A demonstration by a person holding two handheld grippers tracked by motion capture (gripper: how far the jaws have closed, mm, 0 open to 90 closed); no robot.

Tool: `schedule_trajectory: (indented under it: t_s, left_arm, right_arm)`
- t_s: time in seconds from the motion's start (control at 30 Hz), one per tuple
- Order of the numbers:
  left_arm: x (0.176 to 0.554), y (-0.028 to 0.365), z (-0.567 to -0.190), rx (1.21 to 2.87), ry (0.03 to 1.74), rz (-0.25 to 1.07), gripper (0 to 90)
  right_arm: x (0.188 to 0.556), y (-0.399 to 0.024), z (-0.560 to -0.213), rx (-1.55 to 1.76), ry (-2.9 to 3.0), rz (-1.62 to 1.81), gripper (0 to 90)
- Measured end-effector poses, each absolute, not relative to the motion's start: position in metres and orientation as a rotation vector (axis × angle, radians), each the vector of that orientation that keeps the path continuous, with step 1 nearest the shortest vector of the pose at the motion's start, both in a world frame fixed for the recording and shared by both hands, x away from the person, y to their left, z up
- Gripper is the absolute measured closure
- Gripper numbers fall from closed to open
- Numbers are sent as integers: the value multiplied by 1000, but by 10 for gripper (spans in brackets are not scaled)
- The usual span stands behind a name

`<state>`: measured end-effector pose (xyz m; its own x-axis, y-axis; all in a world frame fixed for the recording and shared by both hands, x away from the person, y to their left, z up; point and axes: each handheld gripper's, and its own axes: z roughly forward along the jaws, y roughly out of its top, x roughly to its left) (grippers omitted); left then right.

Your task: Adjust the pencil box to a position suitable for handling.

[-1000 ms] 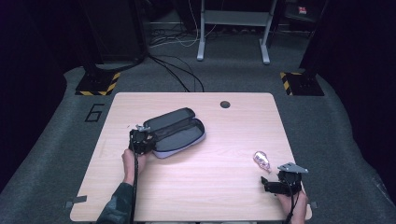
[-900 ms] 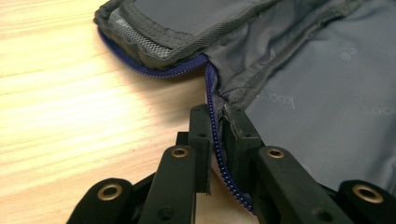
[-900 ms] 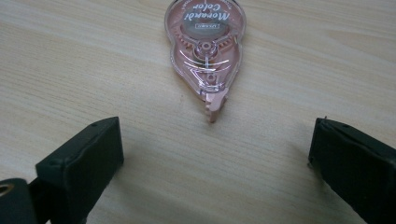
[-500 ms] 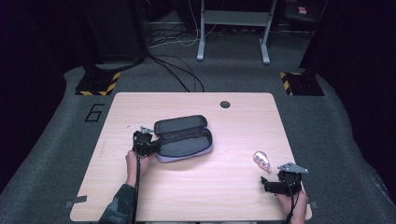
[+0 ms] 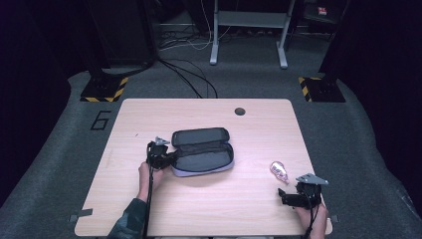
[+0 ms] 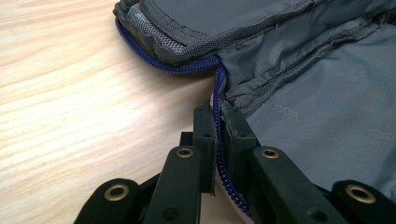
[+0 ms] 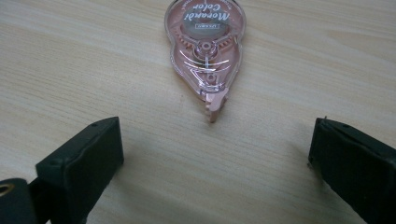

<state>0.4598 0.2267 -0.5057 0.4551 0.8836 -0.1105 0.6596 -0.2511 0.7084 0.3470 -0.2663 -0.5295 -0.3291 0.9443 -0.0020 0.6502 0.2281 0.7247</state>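
A dark grey pencil case (image 5: 201,151) lies unzipped in the middle of the table, lid laid back, grey lining (image 6: 322,98) showing. My left gripper (image 5: 164,159) is shut on the case's left rim, the blue zipper (image 6: 215,116) pinched between its jaws (image 6: 218,128). A pink clear correction-tape dispenser (image 5: 279,172) lies at the right, flat on the wood. My right gripper (image 5: 288,198) rests near the front edge, just short of the dispenser (image 7: 206,46), jaws wide open with nothing between them (image 7: 210,154).
The wooden table (image 5: 209,209) has a round cable hole (image 5: 240,111) at the back. Behind it on the carpet run black cables (image 5: 189,79), a desk frame (image 5: 249,35) and yellow-striped stand feet (image 5: 104,88).
The left gripper has drawn the case's rim toward the front and the lid has swung fully back, so the case now lies wide open and more level. The right gripper has stayed put.
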Motion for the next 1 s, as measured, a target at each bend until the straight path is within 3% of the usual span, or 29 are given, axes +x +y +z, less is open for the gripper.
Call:
schedule_trajectory:
  t_s: [0.87,1.0]
  left_arm:
    - [454,202,-505,2070,1127,364,851]
    - [453,202,-505,2056,1111,336,815]
  right_arm:
    - [347,-266,-529,1465,2063,883,27]
    - [347,-266,-529,1466,2062,883,27]
